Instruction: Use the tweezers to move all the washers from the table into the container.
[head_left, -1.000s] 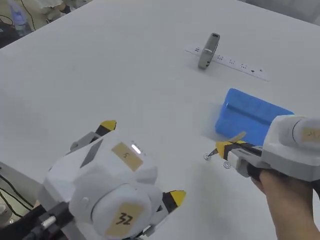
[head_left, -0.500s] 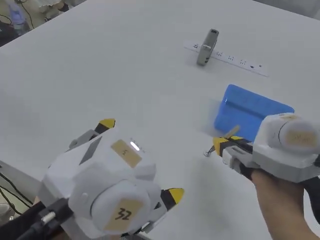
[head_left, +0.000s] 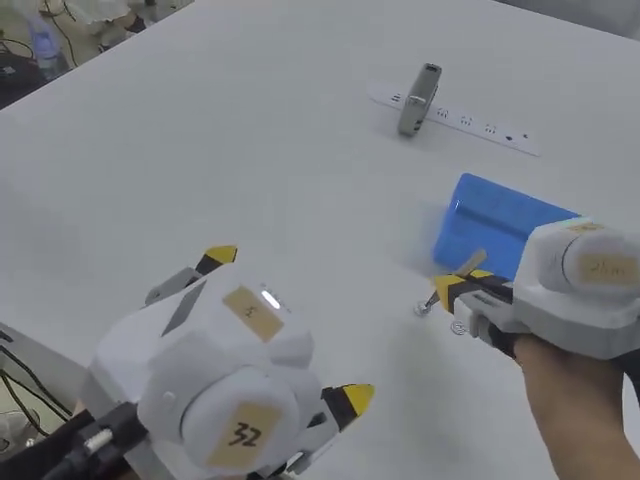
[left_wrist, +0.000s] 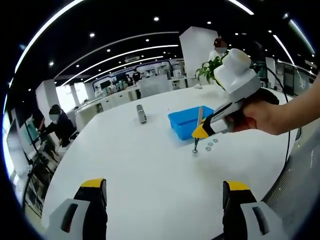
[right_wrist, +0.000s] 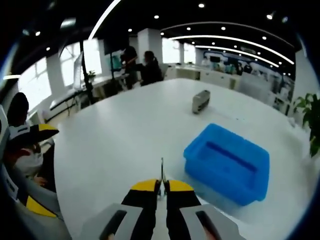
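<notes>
Right gripper view | right tool clenched on tweezers | left tool released | washers beside container

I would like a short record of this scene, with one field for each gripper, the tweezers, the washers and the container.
left gripper: jaws open, holding nothing, above the table
right gripper: jaws shut on the tweezers
tweezers: tips down at the table, among the washers
washers: a few, lying on the table near the container
container: blue, open top, on the table
</notes>
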